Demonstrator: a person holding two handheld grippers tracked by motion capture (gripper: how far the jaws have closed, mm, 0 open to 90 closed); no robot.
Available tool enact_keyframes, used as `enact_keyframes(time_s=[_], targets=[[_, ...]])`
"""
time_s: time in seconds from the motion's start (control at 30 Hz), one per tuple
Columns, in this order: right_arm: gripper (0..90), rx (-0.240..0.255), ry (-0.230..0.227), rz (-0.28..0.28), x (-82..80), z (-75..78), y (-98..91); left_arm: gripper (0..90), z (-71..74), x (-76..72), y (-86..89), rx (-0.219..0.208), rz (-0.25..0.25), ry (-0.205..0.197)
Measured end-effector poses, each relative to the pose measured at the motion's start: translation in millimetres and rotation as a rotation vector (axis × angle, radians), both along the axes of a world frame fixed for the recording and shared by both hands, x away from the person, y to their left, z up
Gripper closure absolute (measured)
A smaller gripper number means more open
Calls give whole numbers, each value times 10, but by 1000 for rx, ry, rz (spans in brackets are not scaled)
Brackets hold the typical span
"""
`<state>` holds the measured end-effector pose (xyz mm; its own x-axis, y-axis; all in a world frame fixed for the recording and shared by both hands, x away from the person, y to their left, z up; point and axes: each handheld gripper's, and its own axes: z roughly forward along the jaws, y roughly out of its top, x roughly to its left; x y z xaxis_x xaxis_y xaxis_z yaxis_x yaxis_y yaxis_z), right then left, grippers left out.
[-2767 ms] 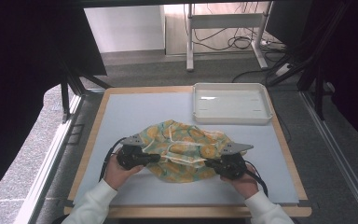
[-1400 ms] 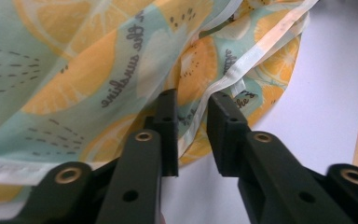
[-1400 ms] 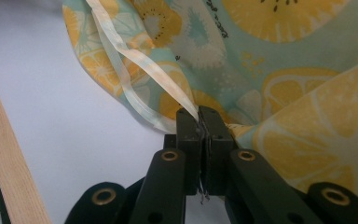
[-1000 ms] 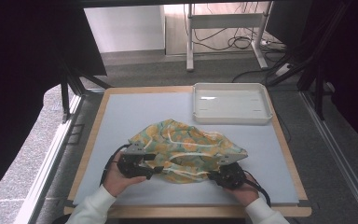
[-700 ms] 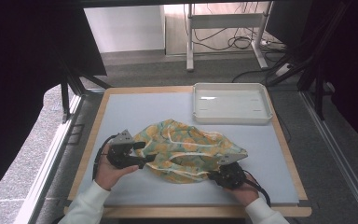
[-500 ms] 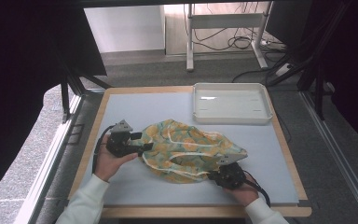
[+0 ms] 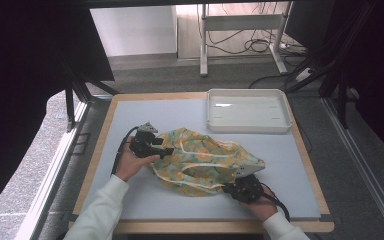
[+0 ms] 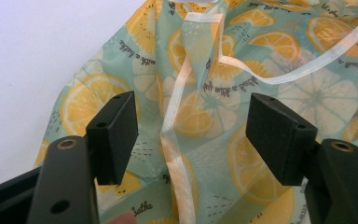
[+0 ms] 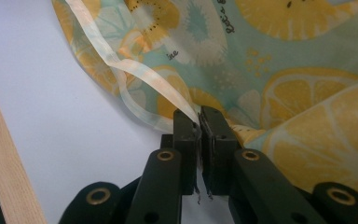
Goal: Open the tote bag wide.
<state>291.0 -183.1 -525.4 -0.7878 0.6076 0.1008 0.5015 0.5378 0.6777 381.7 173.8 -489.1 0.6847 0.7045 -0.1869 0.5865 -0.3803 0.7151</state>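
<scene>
Item: your lemon-print cloth (image 7: 205, 162), mint ground with yellow citrus slices and pale ribbon trim (image 8: 177, 93). Small script is printed among the slices; in your left gripper view one word near the bottom reads roughly "Satke", the rest is too small or inverted to read.

Position: it lies crumpled on the bench (image 7: 130, 115), in the near half, closer to the near edge than the far one. Its long axis runs from the left side toward the near right corner, with a pointed end aimed right.

Your left gripper (image 7: 161, 149): at the cloth's left end, jaws spread wide, released, hanging over a trim line with nothing between them.

Your right gripper (image 9: 199, 123): at the cloth's near right edge, jaws clenched on the pale trim where it meets the fabric.

Surroundings: a white tray (image 7: 247, 111) sits at the far right corner, well apart from the cloth. A wooden rim (image 9: 9, 154) borders the bench.
</scene>
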Motion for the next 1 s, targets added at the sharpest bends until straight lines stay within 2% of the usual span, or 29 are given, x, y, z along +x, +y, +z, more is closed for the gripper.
enact_keyframes(time_s=[0.1, 0.23, 0.3, 0.43, 0.6, 0.7, 0.87, 0.93, 1.0], targets=[[844, 0, -1, -1, -1, -1, 2, 410, -19, 35, -2, -11, -6, 20], [842, -1, -1, -1, -1, 0, 3, 483, -61, 52, -45, -5, -25, 36], [842, 0, -1, 0, 2, -1, 2, 548, -79, 49, -62, 12, -42, 34], [835, 1, 0, 1, 2, -1, 2, 702, -112, 28, -98, 20, -51, 34], [830, -1, 2, 0, -4, 2, 8, 858, -107, -10, -133, 40, -66, 14], [828, 0, 1, 1, -1, 1, 6, 900, -94, -29, -135, 37, -69, 4], [806, 4, 6, 6, 2, 1, 4, 900, -87, -42, -108, 24, -66, -12], [762, 4, 5, 13, -4, 7, 6, 900, -86, -43, -96, 20, -65, -17], [678, 24, -14, 33, -34, 44, 2, 900, -84, -46, -86, 18, -64, -19]])
